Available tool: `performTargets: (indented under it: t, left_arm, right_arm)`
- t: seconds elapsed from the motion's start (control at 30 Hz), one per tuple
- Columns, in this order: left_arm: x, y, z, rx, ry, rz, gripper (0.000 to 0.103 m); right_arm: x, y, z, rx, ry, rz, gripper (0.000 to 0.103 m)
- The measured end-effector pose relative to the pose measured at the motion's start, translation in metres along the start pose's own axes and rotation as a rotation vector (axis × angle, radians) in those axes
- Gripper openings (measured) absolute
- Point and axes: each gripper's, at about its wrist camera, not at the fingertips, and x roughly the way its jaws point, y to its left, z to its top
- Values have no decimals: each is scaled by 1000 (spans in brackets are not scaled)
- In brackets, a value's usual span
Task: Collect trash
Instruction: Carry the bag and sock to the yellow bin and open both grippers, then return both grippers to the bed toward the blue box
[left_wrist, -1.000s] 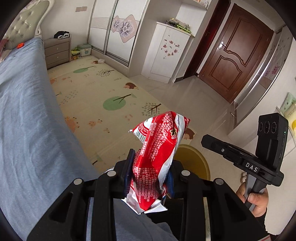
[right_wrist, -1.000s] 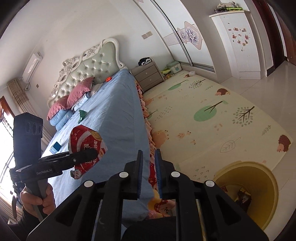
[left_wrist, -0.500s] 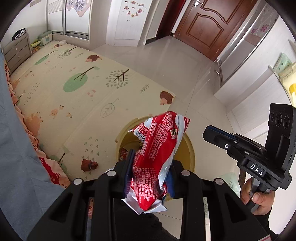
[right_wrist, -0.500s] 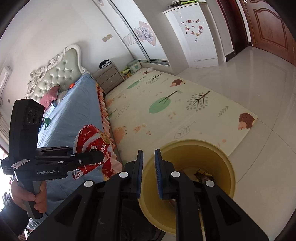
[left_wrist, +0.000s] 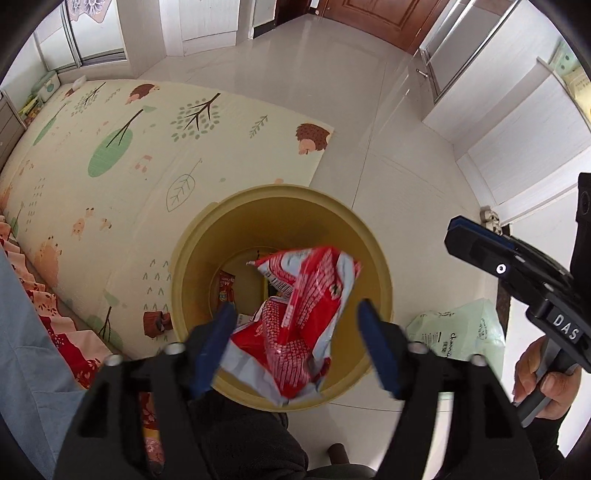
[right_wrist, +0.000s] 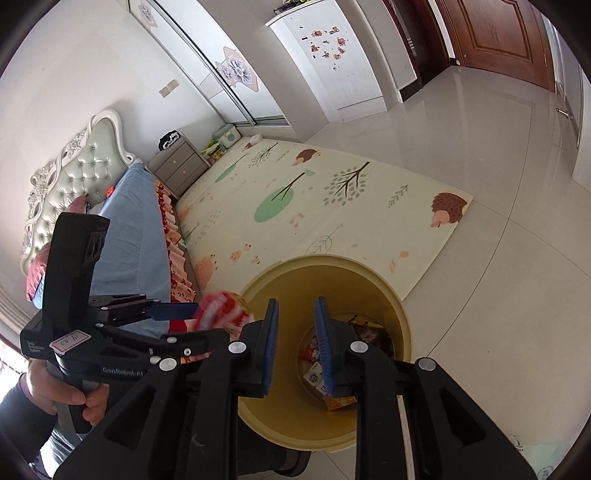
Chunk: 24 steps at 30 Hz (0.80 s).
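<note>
A red and white snack wrapper hangs loose between the spread blue pads of my left gripper, right over the mouth of the yellow bin. The left gripper is open and no longer pinches the wrapper. In the right wrist view the wrapper is a red blur at the bin's rim, beside the left gripper. My right gripper is empty above the bin, its pads a small gap apart. Other wrappers lie at the bin's bottom.
The bin stands on white tile at the corner of a patterned play mat. A bed with a blue sheet is to the left. A pale green bag lies on the floor right of the bin. A brown door is far behind.
Both grippers swung from the bed to over the bin. The left gripper has opened and released the red wrapper. The right gripper's pads have parted slightly.
</note>
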Motion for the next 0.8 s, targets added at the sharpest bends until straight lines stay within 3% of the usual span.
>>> performTargets:
  t: [0.23, 0.43, 0.6, 0.7, 0.8]
  left_arm:
    - [-2, 2, -4, 1, 8, 17, 82]
    - [-36, 8, -5, -46, -70, 0, 82]
    - [-77, 19, -14, -53, -147, 6, 82]
    - [-104, 31, -25, -78, -200, 11, 82]
    - [-132, 51, -41, -122, -253, 37, 82]
  right_arm:
    - [-1, -5, -2, 19, 0, -7, 21]
    - [-5, 9, 3, -9, -13, 2, 23]
    - [-11, 44, 13, -76, -30, 26, 26]
    - [-13, 73, 20, -124, -43, 50, 34]
    - [-14, 103, 24, -161, -56, 87, 51]
